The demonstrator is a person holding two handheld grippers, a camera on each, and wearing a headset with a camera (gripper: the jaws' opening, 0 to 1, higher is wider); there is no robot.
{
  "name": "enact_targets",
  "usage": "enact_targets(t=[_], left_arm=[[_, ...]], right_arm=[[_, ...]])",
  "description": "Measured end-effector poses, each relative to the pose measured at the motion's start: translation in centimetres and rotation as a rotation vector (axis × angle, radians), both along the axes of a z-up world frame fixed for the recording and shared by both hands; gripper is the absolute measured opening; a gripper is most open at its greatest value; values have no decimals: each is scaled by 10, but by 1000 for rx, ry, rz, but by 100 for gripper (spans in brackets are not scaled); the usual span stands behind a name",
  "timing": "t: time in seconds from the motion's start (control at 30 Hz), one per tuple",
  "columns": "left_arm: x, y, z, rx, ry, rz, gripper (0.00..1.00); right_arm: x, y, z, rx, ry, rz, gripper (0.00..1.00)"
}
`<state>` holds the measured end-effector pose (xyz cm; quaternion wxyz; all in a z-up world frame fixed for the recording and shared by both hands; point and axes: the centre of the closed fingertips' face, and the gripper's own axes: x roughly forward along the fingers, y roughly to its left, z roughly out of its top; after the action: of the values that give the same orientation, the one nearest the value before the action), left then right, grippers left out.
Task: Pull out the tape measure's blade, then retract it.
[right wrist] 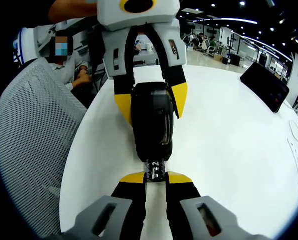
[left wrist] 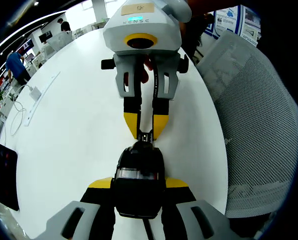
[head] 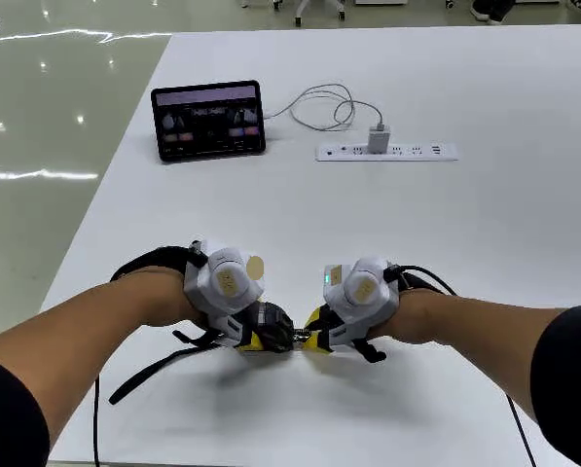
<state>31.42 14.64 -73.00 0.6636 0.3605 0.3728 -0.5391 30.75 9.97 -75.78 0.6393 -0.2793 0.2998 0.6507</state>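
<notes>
The black tape measure [left wrist: 139,162] is held tight in the left claw [left wrist: 139,183]. Its thin blade [right wrist: 154,169] is pinched by the right claw [right wrist: 154,178].

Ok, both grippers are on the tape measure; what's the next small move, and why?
Probably draw the right gripper straight away from the left gripper. The left is shut on the tape measure case, the right pinches the blade, and just a short stub of blade shows between them, so the pull-out looks barely begun.
</notes>
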Motion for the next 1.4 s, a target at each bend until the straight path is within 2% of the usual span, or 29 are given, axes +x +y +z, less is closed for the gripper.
enact_targets(t=[0.3,0.37,0.73,0.97,1.0,1.1,1.2,1.4], left_arm=[[0,0,0,6,-1,2,31],[0,0,0,10,2,3,31],[0,-2,-1,15,-3,-1,31],[-1,-1,0,14,-1,0,31],[-1,-1,0,13,-1,0,31],[-1,1,0,10,-1,5,31],[0,1,1,2,5,22,31],[-1,2,1,3,4,11,31]], right_arm=[[0,-3,-1,-8,8,-6,10],[0,-2,-1,-12,22,-23,10],[0,1,-1,-25,-2,-3,12],[-1,14,-2,-18,-23,-3,13],[-1,14,-2,-15,-30,3,12],[0,11,-2,-11,-10,-4,12],[0,10,-2,-16,-34,12,11],[-1,7,2,2,-23,5,11]])
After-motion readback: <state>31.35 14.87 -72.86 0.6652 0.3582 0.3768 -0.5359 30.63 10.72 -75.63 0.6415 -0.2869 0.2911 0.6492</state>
